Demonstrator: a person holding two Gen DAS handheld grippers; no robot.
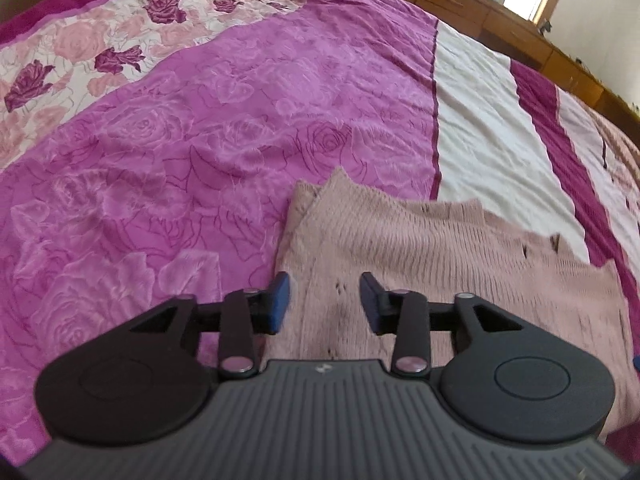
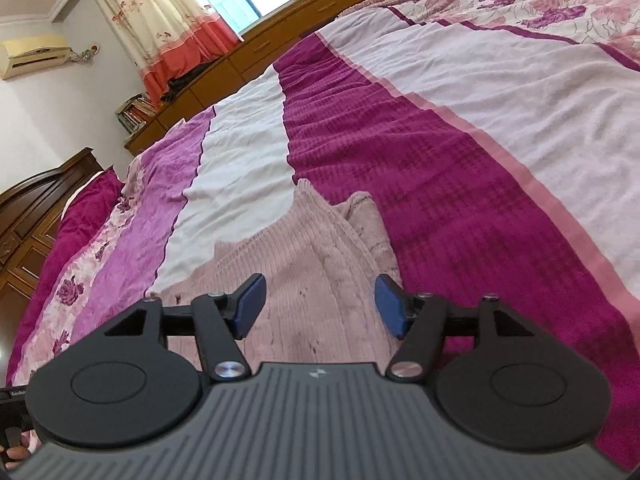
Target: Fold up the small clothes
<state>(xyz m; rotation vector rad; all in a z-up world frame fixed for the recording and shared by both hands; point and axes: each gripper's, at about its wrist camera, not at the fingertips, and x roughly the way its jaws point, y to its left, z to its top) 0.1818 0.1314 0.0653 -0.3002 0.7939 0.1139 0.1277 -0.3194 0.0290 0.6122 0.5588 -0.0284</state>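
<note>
A dusty pink knitted garment (image 1: 420,248) lies flat on the bedspread, partly folded with layered edges at its far left corner. My left gripper (image 1: 325,304) is open, its blue pads just above the garment's near left part, holding nothing. In the right wrist view the same garment (image 2: 304,264) lies below my right gripper (image 2: 320,308), which is open and empty over the garment's near right part, where a fold ridge runs away from me.
The bedspread has magenta rose-print (image 1: 180,160), white (image 1: 480,128) and dark magenta (image 2: 420,168) bands. Wooden cabinets (image 2: 280,40) and a curtained window (image 2: 168,20) stand beyond the bed. A wooden headboard (image 2: 44,200) is at the left.
</note>
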